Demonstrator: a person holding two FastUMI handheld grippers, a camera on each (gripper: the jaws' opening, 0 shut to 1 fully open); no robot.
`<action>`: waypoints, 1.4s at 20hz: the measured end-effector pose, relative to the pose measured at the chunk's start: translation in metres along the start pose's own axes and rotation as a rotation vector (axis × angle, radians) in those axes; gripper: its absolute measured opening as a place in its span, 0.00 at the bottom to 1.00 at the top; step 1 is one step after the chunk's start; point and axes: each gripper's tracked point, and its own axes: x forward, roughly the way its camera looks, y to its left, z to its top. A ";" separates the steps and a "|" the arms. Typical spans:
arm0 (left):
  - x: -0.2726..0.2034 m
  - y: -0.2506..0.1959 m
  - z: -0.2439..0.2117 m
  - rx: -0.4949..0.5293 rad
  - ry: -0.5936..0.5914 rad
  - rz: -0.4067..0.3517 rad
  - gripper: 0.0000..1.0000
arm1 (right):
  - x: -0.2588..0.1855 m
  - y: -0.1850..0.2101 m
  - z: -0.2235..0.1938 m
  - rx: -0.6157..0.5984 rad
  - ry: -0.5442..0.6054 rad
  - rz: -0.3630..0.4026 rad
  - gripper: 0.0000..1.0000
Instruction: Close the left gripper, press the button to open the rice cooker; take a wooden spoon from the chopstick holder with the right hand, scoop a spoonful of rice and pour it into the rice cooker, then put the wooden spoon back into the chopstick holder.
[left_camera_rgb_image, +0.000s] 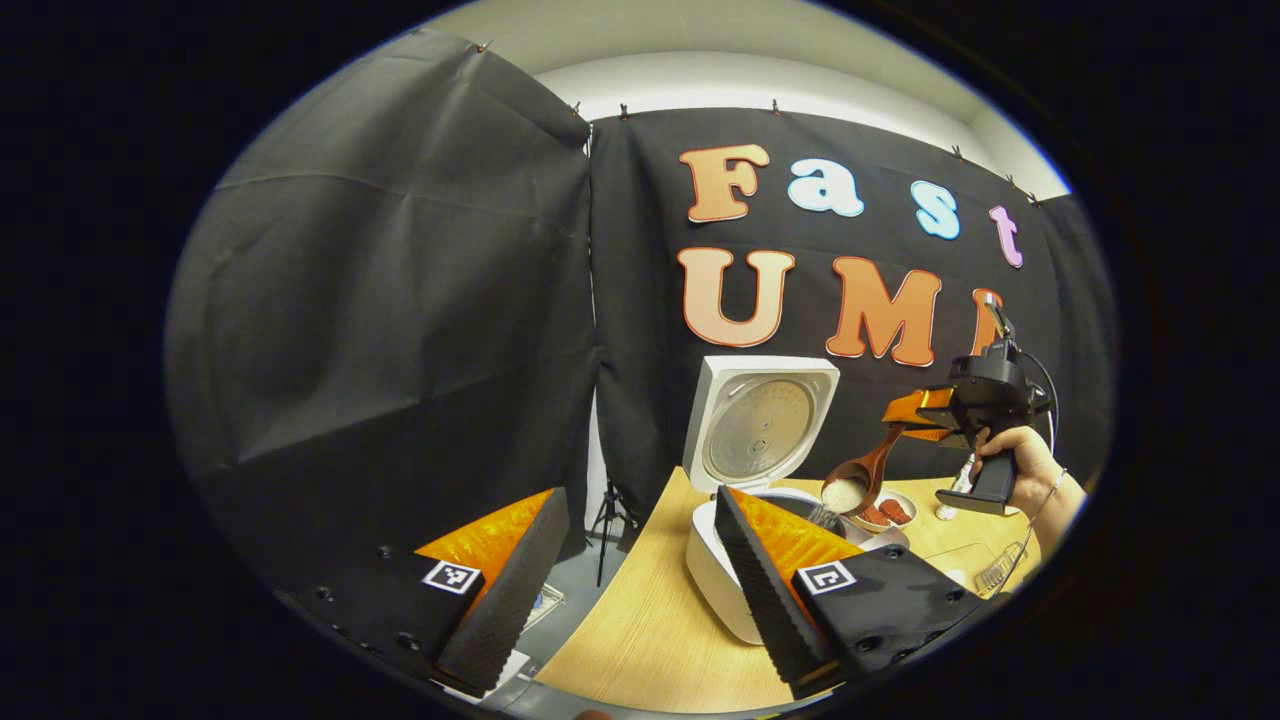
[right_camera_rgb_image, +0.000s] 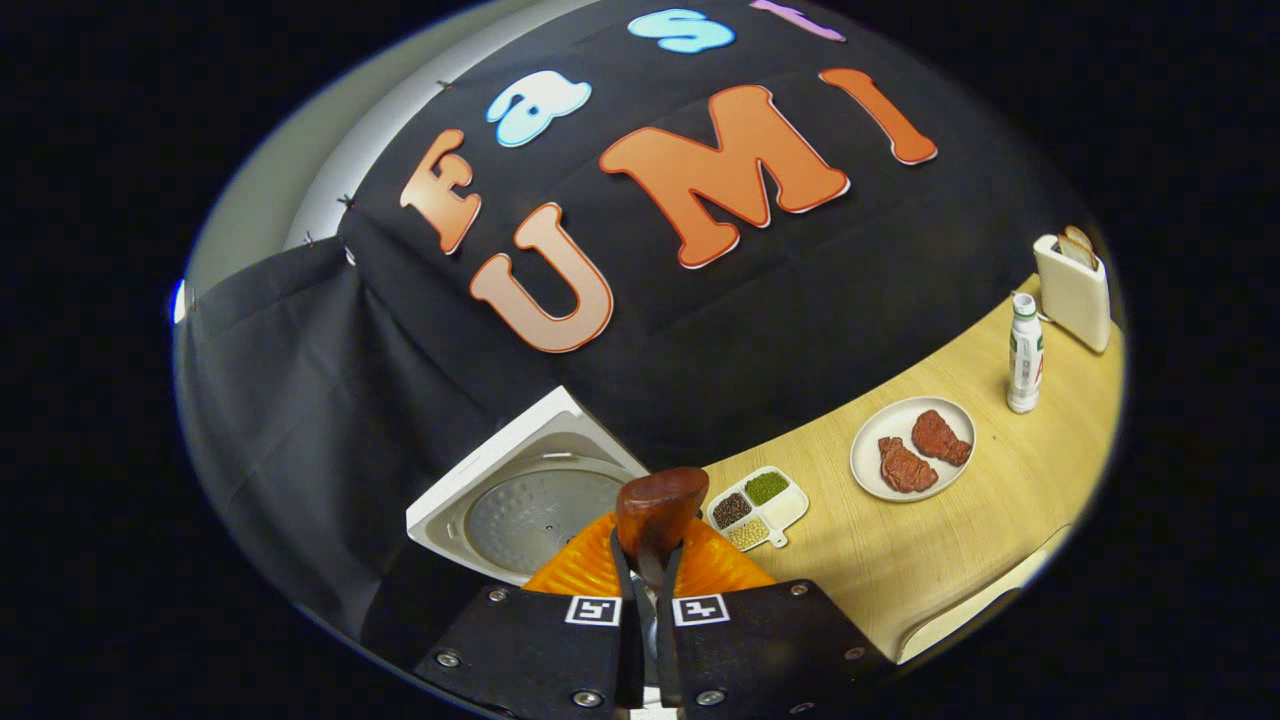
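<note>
1. The right tongs (right_camera_rgb_image: 641, 560) are clamped on the wooden spoon (right_camera_rgb_image: 655, 515).
2. Beyond them, the rice cooker (right_camera_rgb_image: 530, 500) stands with its lid raised.
3. On the counter (right_camera_rgb_image: 960, 540) sit a divided dish of grains (right_camera_rgb_image: 757, 507), a plate (right_camera_rgb_image: 912, 434) with two meat pieces, and a bottle (right_camera_rgb_image: 1024, 353).

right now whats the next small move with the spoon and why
Probably tip the wooden spoon a little further. The right hand-held gripper holds it over the open rice cooker, rice is trickling off, and much still sits in the bowl.
</note>
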 end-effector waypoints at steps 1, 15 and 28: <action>0.000 0.000 0.000 0.001 0.001 -0.002 1.00 | -0.001 0.003 0.002 -0.032 -0.008 0.002 0.05; -0.001 0.000 -0.005 0.001 0.023 -0.012 1.00 | -0.003 0.048 0.010 -0.331 -0.059 0.095 0.05; 0.001 0.004 -0.014 0.044 0.039 0.030 0.99 | -0.006 0.077 -0.006 -0.628 -0.076 0.196 0.05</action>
